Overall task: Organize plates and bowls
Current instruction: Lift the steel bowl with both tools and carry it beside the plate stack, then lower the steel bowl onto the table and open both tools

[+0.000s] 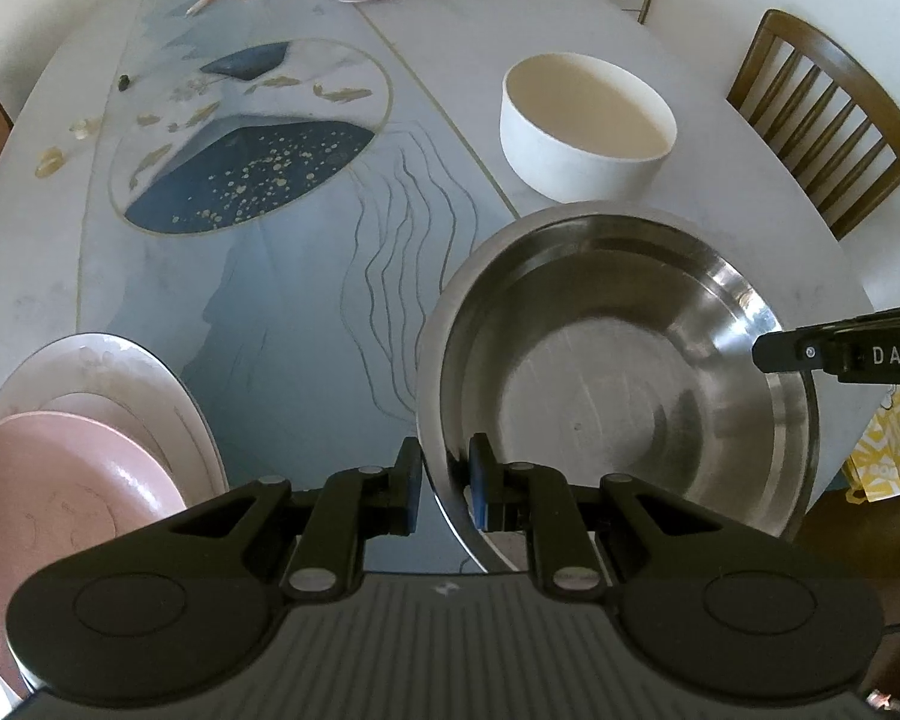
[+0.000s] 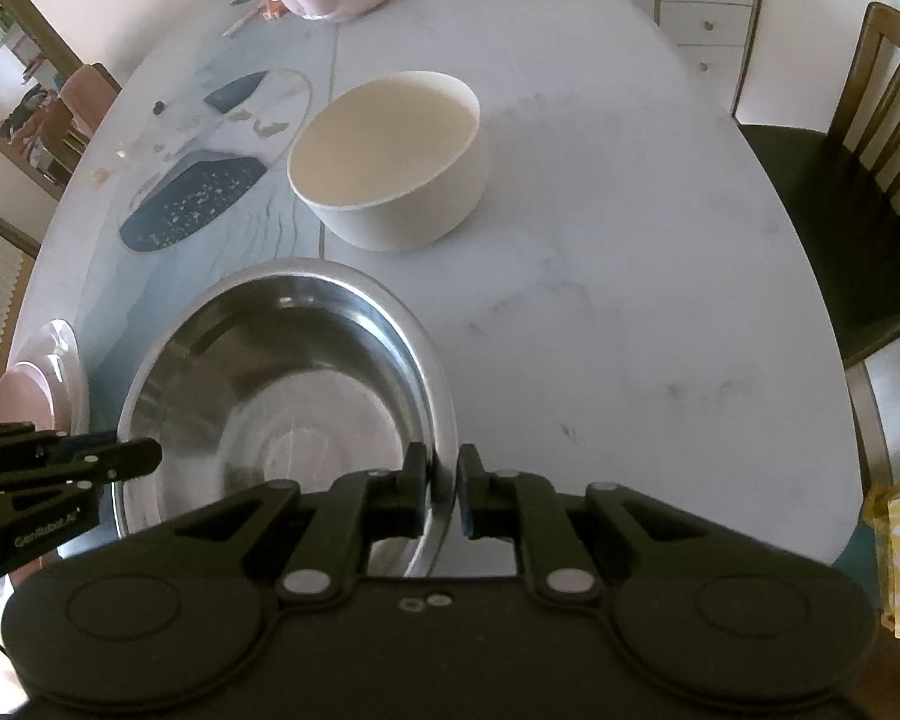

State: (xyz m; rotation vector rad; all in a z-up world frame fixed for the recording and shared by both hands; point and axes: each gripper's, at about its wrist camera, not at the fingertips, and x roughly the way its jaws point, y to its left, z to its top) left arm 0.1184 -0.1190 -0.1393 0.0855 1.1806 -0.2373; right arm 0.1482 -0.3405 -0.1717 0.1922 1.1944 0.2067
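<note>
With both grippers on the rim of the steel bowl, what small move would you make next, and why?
Probably ease both grippers open. The left gripper and right gripper each pinch opposite sides of the steel bowl, which looks low over the table, near the white bowl. Whether it already rests there I cannot tell, so open slowly.

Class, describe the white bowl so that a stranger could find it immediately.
Start at the big oval table. Just beyond the steel bowl held at its near edge stands the white bowl. It is matt, straight-walled and deep, unlike the shiny steel bowl or the flat plates.
</note>
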